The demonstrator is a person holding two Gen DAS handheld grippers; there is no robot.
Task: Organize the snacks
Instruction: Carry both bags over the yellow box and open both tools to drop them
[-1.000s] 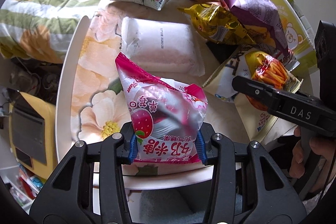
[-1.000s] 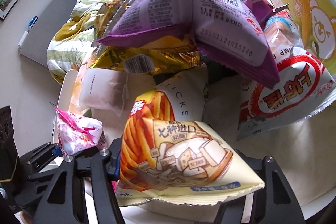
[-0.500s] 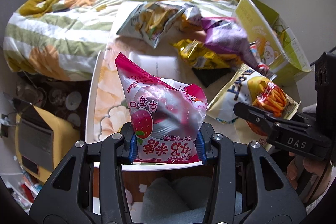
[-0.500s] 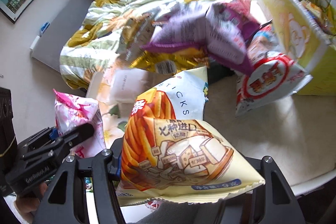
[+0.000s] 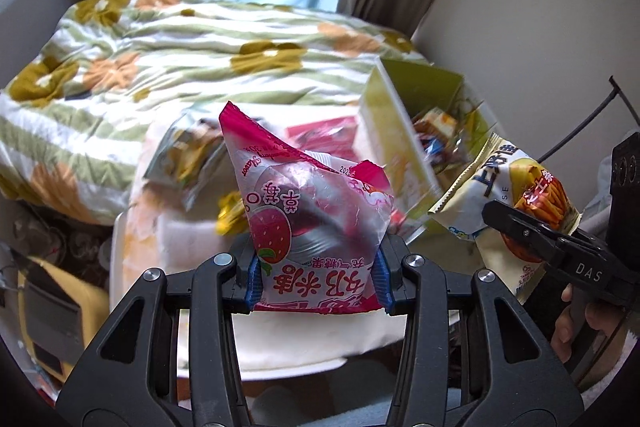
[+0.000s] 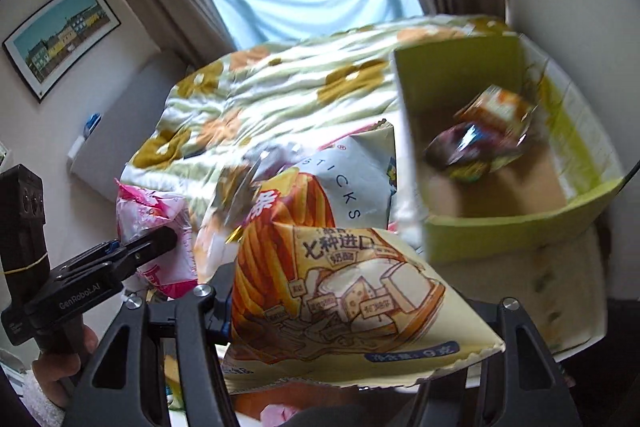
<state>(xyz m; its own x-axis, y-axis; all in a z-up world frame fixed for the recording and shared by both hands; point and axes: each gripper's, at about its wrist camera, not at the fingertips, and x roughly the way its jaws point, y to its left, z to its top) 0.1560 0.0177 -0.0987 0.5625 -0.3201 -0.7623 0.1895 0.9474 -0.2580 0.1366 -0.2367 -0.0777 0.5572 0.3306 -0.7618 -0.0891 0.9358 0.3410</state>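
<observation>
— Between my left gripper's (image 5: 318,269) blue pads sits the pink strawberry snack bag (image 5: 312,215), pinched tight at its lower end, standing upright above the table (image 5: 288,343).

— And the right one?

— My right gripper (image 6: 360,307) is clamped on the cheese sticks bag (image 6: 340,291); the bag bulges out wide and hides the right-hand pad. From the left view I see that bag (image 5: 516,199) from its side, off to the right.

— What does only one view show?

— Only the right wrist view looks down into the green box (image 6: 500,227): a couple of blurred packets (image 6: 476,143) lie on its brown floor, with bare floor in front of them. The left view shows mostly the box's near wall (image 5: 396,139) and the loose snacks (image 5: 188,155) scattered beyond the pink bag.

— Room to move?

— The box stands open-topped, ahead and right of both bags. A flowered quilt (image 5: 160,67) lies behind the table.
</observation>
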